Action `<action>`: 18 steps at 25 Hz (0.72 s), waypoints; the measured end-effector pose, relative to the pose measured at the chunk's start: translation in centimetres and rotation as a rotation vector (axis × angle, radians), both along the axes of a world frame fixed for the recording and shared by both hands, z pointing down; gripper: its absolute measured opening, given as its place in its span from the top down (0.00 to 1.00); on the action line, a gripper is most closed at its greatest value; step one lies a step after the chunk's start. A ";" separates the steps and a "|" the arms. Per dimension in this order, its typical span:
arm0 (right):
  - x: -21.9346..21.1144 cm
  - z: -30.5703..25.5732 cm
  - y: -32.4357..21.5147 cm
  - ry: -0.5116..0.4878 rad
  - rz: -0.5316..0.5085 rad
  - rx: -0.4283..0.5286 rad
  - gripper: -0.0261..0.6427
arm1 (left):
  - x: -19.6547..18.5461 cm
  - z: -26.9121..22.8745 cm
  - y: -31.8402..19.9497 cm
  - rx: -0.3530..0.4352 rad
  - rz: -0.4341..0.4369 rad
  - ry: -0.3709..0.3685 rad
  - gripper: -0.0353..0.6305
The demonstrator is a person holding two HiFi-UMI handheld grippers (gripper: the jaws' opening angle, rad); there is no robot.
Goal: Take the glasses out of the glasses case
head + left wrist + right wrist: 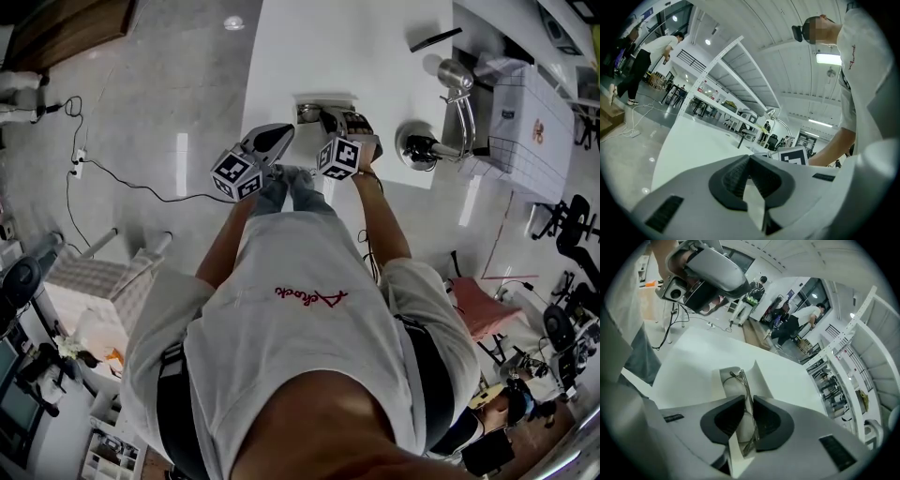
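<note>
Clamping the glasses [742, 380] edge-on, the right gripper [747, 401] has its jaws nearly together on the frame; long axis runs along the jaws, over the open glasses case [761, 373] just beyond; left gripper [749, 158] closed on nothing, off to the side.

in the head view the right gripper [330, 120] hides most of the glasses case [307, 112]; the glasses [742, 380] at its jaws are too small to tell.
</note>
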State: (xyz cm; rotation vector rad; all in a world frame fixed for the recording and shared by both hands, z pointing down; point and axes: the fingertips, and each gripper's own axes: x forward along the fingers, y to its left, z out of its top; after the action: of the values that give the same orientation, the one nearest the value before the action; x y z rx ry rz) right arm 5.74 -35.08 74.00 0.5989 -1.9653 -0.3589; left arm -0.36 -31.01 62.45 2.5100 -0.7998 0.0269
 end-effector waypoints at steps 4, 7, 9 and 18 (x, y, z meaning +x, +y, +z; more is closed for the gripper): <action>0.3 0.5 -0.7 0.022 0.031 -0.008 0.79 | -0.4 0.0 -0.1 -0.004 -0.011 0.006 0.94; 0.4 0.8 -1.2 0.037 0.029 -0.012 0.78 | -0.4 0.0 -0.1 -0.003 -0.012 0.008 0.94; 0.4 1.0 -1.5 0.053 0.020 -0.013 0.78 | -0.4 0.0 -0.1 -0.004 -0.012 0.008 0.94; 0.4 2.0 -1.7 0.091 -0.009 -0.031 0.93 | -0.9 0.1 0.1 -0.010 -0.020 0.004 0.94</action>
State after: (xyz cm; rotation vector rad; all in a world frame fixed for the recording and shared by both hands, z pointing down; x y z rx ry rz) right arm 6.13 -36.74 75.97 0.5447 -1.8833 -0.3544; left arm -1.29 -30.88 62.56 2.4915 -0.8215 0.0186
